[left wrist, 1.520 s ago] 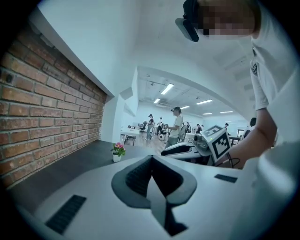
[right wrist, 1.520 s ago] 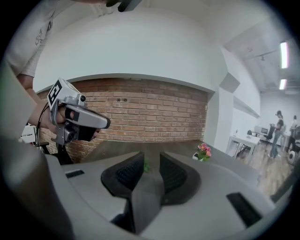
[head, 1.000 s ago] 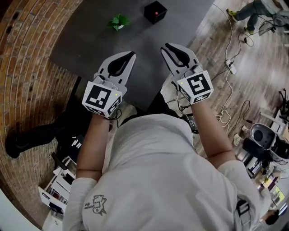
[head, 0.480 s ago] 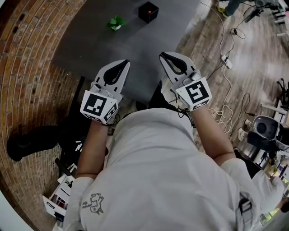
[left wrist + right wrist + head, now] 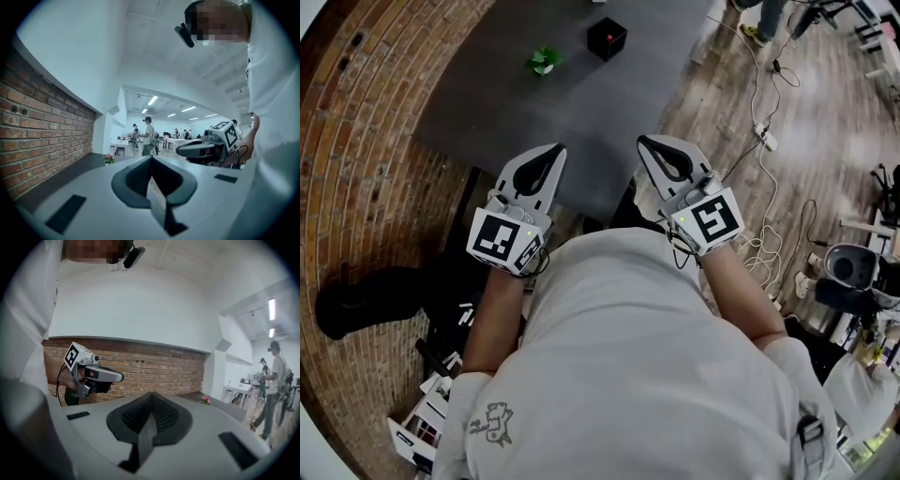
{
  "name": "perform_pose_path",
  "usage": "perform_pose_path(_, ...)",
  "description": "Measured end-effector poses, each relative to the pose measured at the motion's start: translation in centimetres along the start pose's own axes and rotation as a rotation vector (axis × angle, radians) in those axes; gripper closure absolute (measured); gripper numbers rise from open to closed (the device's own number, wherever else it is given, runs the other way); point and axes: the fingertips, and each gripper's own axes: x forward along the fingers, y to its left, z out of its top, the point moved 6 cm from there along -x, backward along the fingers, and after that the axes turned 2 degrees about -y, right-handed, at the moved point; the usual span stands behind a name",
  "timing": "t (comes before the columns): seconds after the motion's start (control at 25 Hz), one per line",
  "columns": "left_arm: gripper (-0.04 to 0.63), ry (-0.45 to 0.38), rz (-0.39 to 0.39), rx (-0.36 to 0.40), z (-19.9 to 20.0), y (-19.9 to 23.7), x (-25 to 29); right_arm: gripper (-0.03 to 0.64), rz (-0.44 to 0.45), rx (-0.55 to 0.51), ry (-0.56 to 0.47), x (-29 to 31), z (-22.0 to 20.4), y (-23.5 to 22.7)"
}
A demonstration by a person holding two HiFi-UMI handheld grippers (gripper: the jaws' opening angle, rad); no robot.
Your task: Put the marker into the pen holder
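Observation:
A black cube-shaped pen holder (image 5: 607, 37) stands at the far end of the dark grey table (image 5: 562, 103), with a small red thing showing in its top; whether that is the marker I cannot tell. My left gripper (image 5: 555, 148) and right gripper (image 5: 645, 141) hover side by side over the table's near edge, far from the holder. Both are shut with nothing between the jaws. In the left gripper view its jaws (image 5: 151, 159) meet, and the right gripper (image 5: 201, 149) shows beside them. The right gripper view shows closed jaws (image 5: 151, 394) and the left gripper (image 5: 96, 376).
A small green potted plant (image 5: 544, 61) sits on the table left of the holder. A brick wall (image 5: 366, 141) runs along the left. Cables and a power strip (image 5: 764, 141) lie on the wooden floor at right. People stand in the room beyond (image 5: 148, 136).
The right gripper's jaws have closed. The head view has shifted, so the table, holder and plant now sit higher in it, and both grippers are a little lower.

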Motion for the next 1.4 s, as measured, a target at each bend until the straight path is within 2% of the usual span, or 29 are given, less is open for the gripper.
perform_pose_path(0.16,0.584,-0.001,0.011,-0.005,-0.1,0.0,-1.1,0.611,0.018,-0.021,-0.014,-0.4,1.1,0.8)
perform_pose_path(0.32,0.584,0.002,-0.002,-0.008,0.1,-0.2,-1.7,0.611,-0.002,-0.019,-0.015,-0.8,1.5,1.2)
perform_pose_path(0.52,0.584,0.020,-0.022,-0.027,-0.3,-0.3,-2.4,0.611,-0.007,0.020,0.011,-1.4,1.6,2.1)
perform_pose_path(0.92,0.584,0.068,-0.041,-0.064,-2.5,-1.1,-2.0,0.611,-0.031,0.029,0.050,-2.9,0.0,1.4)
perform_pose_path(1.16,0.584,0.071,-0.037,-0.043,-1.7,-3.2,-1.3,0.611,-0.034,0.025,0.037,-4.9,0.1,0.3)
perform_pose_path(1.4,0.584,0.075,-0.013,-0.027,-1.2,-7.6,-1.2,0.611,-0.020,0.032,0.010,-9.3,0.0,-0.4)
